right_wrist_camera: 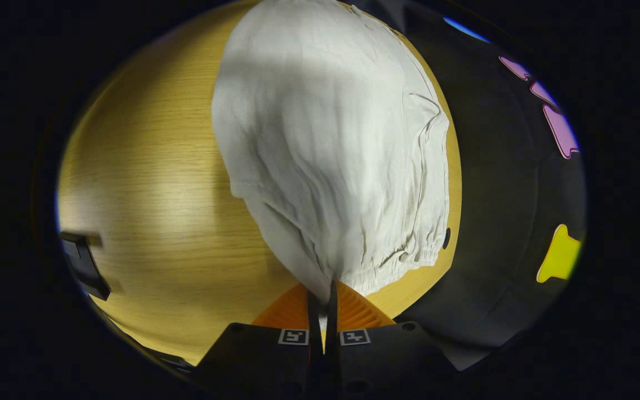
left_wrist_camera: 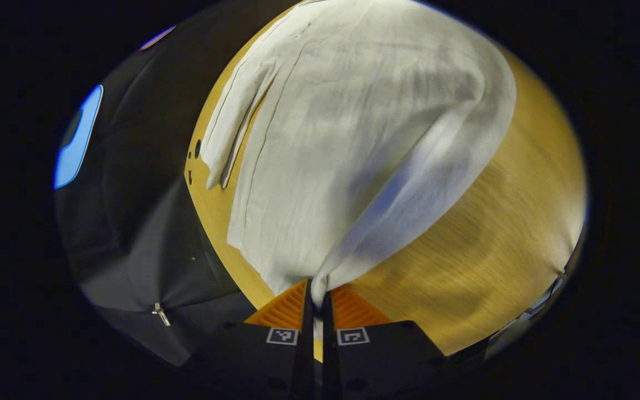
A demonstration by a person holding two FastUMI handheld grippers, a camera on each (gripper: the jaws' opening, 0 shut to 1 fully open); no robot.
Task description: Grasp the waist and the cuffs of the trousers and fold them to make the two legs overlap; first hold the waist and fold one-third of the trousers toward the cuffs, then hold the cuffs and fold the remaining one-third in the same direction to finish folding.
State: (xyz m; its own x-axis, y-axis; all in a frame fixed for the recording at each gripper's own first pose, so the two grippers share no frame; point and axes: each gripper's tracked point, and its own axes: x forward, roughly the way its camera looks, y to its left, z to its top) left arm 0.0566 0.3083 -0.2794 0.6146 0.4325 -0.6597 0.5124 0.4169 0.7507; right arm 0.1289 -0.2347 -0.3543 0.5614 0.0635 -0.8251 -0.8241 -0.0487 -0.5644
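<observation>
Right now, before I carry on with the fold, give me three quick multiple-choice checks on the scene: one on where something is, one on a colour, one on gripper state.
1. Where do the trousers lie?
A. On the wooden table
B. In a basket
C. Over a chair back

2. What colour are the trousers?
A. Dark blue
B. Off-white
C. Red

3. What is the state of the left gripper and right gripper?
A. Both open above the cloth
B. One open, one shut
C. Both shut on the cloth

Answers:
1. A, since the cloth spreads over the yellow wood-grain tabletop in both views.
2. B, since the fabric is pale and creamy in both views.
3. C, since in each view the cloth gathers into a pinch between fingers that stand almost together; the right gripper holds the gathered elastic edge.
</observation>
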